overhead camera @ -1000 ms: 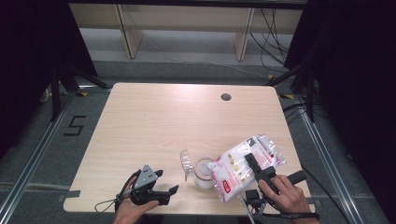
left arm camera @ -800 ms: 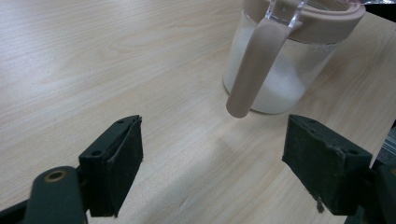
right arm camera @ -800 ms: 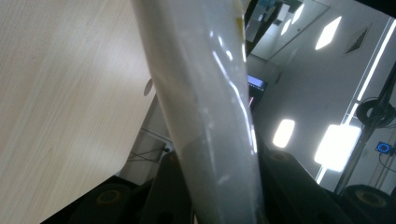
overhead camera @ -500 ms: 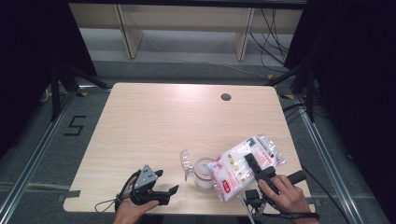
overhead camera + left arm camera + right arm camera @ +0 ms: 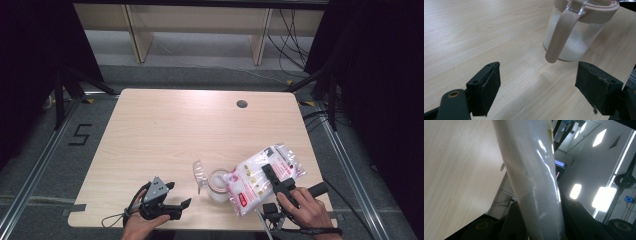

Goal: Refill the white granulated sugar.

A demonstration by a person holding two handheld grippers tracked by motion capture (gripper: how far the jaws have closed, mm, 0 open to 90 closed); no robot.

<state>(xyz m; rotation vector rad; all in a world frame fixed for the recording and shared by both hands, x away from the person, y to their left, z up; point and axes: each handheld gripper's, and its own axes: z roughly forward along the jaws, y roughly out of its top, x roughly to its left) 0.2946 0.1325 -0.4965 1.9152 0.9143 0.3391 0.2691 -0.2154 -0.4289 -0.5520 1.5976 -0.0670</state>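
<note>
A clear jar (image 5: pixel 218 182) with white grains in it stands near the table's front edge, its beige lid ring and hanging clasp (image 5: pixel 560 35) close in the left gripper view. A clear lid flap (image 5: pixel 199 172) stands up at the jar's left. A plastic bag (image 5: pixel 262 177) of white contents with pink print is tilted over the jar's right side. My right gripper (image 5: pixel 272 176) is shut on the bag (image 5: pixel 534 182), which runs up between its jaws. My left gripper (image 5: pixel 177 195) rests on the table to the left of the jar, open (image 5: pixel 539 92) with nothing between its jaws.
The light wooden table (image 5: pixel 175 130) has a round cable hole (image 5: pixel 242 104) at its far right. Wooden shelf legs (image 5: pixel 135 35) and loose cables (image 5: pixel 290 30) lie beyond the far edge. Dark curtains flank both sides.
</note>
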